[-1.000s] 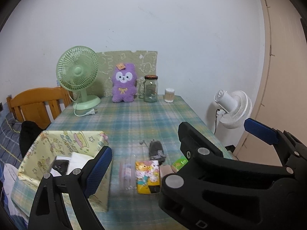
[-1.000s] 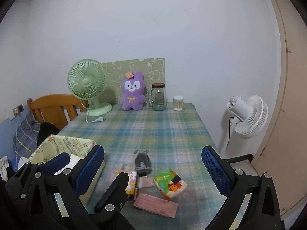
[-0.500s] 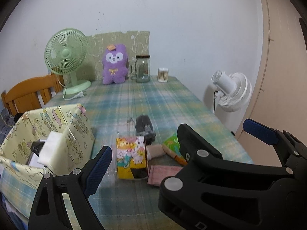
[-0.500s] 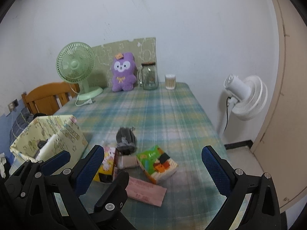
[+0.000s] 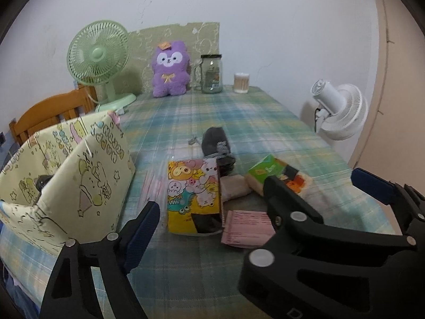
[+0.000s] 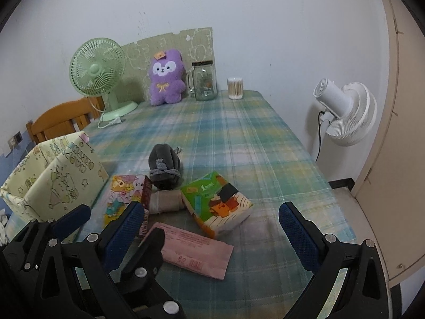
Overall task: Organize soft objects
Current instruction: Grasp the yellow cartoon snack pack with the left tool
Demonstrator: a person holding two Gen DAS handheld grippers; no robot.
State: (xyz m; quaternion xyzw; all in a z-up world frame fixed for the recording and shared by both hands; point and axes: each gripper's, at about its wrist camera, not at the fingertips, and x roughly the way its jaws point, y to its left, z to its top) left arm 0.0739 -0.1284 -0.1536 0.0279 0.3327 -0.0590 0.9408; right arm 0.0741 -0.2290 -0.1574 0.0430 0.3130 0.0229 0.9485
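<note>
Hovering over our soft pile [image 6: 170,194] beside the box [image 6: 53,186], box contents mostly hidden, left gripper [image 5: 255,199] just narrowing yet gaping empty, right gripper [image 6: 212,223] open, roll [image 6: 167,200] half-covered.

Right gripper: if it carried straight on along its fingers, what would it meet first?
Probably the green tissue pack, which lies ahead between the open right gripper's fingers. The pink packet lies nearer but lower, so depth leaves it unclear.

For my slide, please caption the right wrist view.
Open right gripper above tissue packs on a plaid table.
</note>
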